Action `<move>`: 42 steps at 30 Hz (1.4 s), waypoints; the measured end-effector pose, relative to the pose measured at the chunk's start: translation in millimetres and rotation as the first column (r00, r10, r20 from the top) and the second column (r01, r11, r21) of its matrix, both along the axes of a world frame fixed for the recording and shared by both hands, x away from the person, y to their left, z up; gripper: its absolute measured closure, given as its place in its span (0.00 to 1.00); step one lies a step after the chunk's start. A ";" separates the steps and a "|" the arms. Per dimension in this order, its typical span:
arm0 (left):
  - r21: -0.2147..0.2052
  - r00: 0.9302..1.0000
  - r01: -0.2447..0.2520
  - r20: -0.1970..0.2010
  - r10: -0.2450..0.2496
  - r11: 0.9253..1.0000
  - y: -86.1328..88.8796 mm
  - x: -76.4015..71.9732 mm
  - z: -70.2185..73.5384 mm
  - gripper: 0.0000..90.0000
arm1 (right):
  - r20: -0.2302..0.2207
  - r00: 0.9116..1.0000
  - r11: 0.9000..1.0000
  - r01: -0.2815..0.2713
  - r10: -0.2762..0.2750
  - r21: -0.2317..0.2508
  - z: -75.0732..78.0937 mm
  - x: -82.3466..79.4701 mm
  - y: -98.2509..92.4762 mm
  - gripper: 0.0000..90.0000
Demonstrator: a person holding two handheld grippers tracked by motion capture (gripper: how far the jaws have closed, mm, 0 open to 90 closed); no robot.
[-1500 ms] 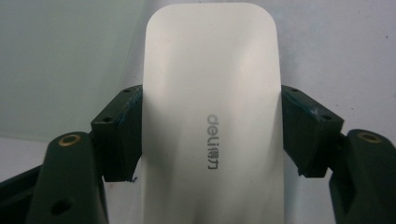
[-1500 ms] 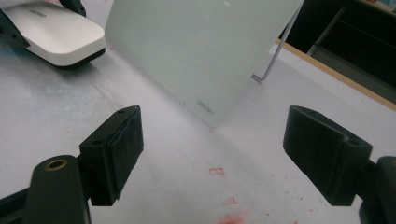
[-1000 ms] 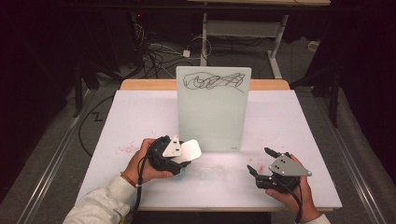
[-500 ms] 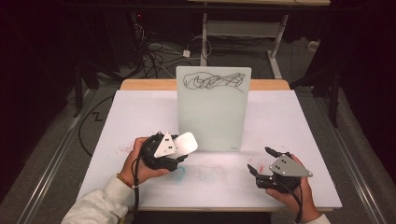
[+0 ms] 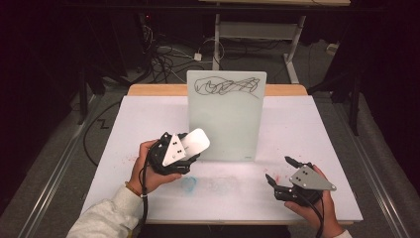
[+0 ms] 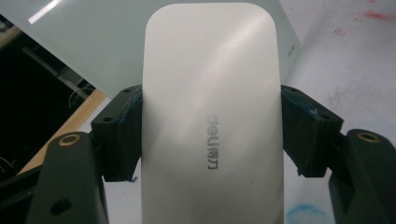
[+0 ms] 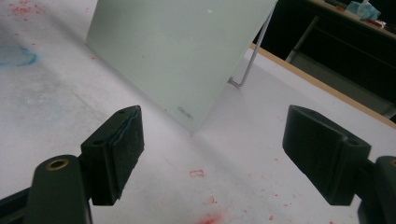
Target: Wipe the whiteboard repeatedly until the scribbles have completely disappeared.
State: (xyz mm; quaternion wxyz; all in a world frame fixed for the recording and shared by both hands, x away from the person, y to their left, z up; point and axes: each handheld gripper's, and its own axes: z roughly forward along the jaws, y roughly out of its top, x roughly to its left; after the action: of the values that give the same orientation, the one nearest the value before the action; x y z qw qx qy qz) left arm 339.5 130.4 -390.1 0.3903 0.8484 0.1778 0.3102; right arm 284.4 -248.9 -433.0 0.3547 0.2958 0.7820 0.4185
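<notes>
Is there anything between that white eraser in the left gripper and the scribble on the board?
Nothing visible. The left gripper holds the eraser just in front of the whiteboard; the scribble sits higher up, with bare board between.

High view: fixed above near table edge, looks forward and down; upright frosted glass board with black scribble [image 5: 226,116] at frame centre.

Left gripper view: close, along jaws; flat white rounded eraser block [image 6: 212,116] fills centre, same board [image 6: 116,42] behind, upper left.

Right gripper view: low over white table sheet [image 7: 261,154], faces board's lower corner [image 7: 177,51], upper centre.
</notes>
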 end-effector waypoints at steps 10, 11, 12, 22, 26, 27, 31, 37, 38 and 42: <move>-0.027 0.991 -0.085 0.103 0.087 0.996 -4.9 8.5 18.3 0.32 | -0.004 1.000 1.000 0.001 -0.001 -0.005 -1.1 0.2 0.2 0.23; -0.033 0.990 -0.090 0.105 0.093 0.995 -5.2 9.7 19.6 0.32 | -0.005 1.000 1.000 0.000 0.000 -0.005 -1.5 0.2 0.6 0.23; -0.035 0.988 -0.101 0.116 0.104 0.994 -5.8 10.7 20.6 0.33 | -0.006 1.000 1.000 -0.005 0.004 -0.007 -1.7 0.3 0.7 0.23; -0.111 0.970 -0.161 0.166 0.178 0.981 -10.2 32.8 34.4 0.32 | -0.014 1.000 1.000 0.004 -0.004 -0.016 -4.5 2.0 1.2 0.23; -0.132 0.962 -0.174 0.188 0.197 0.976 -14.7 41.1 43.1 0.32 | -0.021 1.000 1.000 0.002 -0.002 -0.017 -5.6 2.5 1.7 0.23; -0.141 0.963 -0.170 0.188 0.195 0.975 -15.4 43.1 45.4 0.32 | -0.022 1.000 1.000 -0.001 0.000 -0.018 -5.8 2.5 1.6 0.23; -0.134 0.956 -0.176 0.212 0.202 0.975 -19.1 48.1 50.6 0.32 | -0.023 1.000 1.000 0.000 0.000 -0.020 -6.0 2.7 1.2 0.23; -0.139 0.952 -0.201 0.207 0.227 0.970 -22.5 63.5 56.9 0.32 | -0.021 1.000 1.000 -0.002 0.002 -0.022 -6.4 2.7 1.5 0.23; -0.143 0.951 -0.205 0.203 0.231 0.968 -22.2 66.3 57.5 0.32 | -0.023 1.000 1.000 -0.002 0.002 -0.023 -6.5 2.7 1.6 0.23; -0.162 0.952 -0.188 0.211 0.220 0.969 -21.8 73.6 60.7 0.32 | -0.023 1.000 1.000 -0.001 0.000 -0.029 -6.8 2.9 1.7 0.23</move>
State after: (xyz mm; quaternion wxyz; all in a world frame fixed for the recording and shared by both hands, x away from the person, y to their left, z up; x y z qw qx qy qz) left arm 413.1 108.6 -329.4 0.4325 0.7549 0.2400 0.4306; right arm 287.2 -247.2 -439.8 0.3500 0.2951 0.7920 0.4038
